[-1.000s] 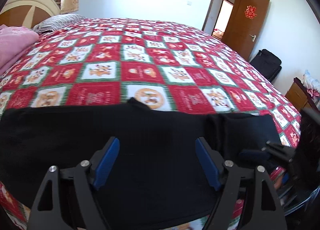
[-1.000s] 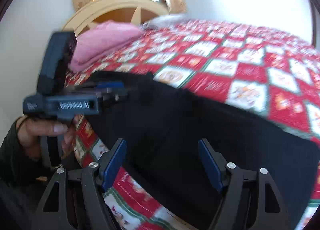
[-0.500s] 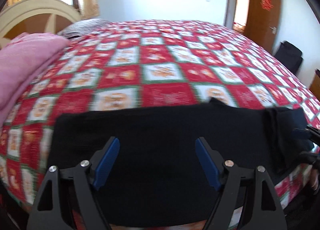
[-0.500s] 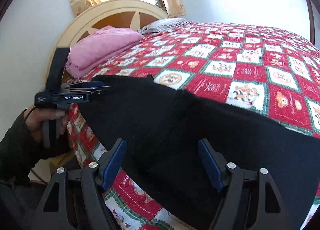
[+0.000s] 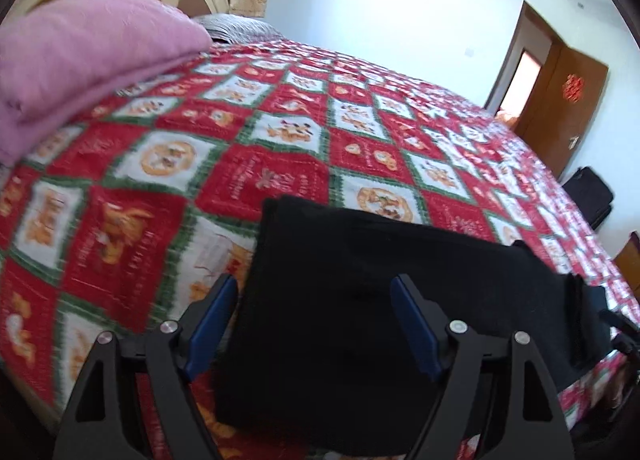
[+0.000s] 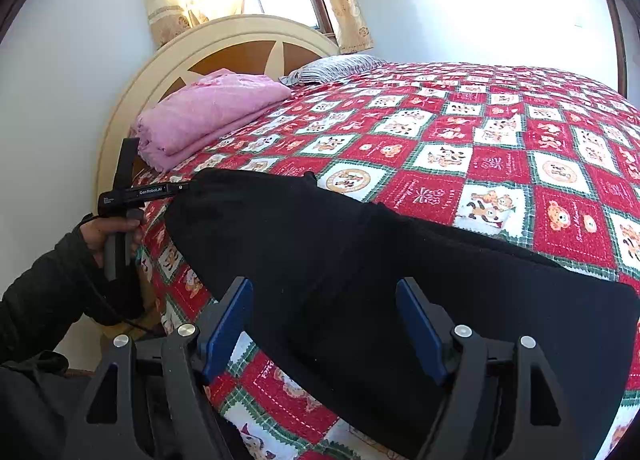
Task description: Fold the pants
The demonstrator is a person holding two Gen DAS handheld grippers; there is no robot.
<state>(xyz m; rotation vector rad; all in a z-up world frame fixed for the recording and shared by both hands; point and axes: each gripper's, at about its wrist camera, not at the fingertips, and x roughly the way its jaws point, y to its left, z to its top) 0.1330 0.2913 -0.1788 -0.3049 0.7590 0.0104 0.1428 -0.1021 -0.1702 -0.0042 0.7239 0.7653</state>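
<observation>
A: Item one, black pants (image 6: 360,260): laid flat along the near edge of the bed, on the red checked quilt (image 6: 500,131); they fill the lower half of both views.

B: Left gripper (image 5: 312,324): blue pads apart, nothing clamped; it sits over the pants' left end, the left pad over bare quilt.

A: Right gripper (image 6: 324,332): pads likewise apart, over the pants, gripping nothing.

B: Only the right wrist view shows the person's hand (image 6: 108,227) and dark sleeve holding the left gripper at centre left. Only the left wrist view shows the brown door (image 5: 560,99), upper right.

A: Pink blanket (image 5: 80,59): upper left, cut off by the frame there.

B: Whether either gripper touches the cloth cannot be made out; black on black.
</observation>
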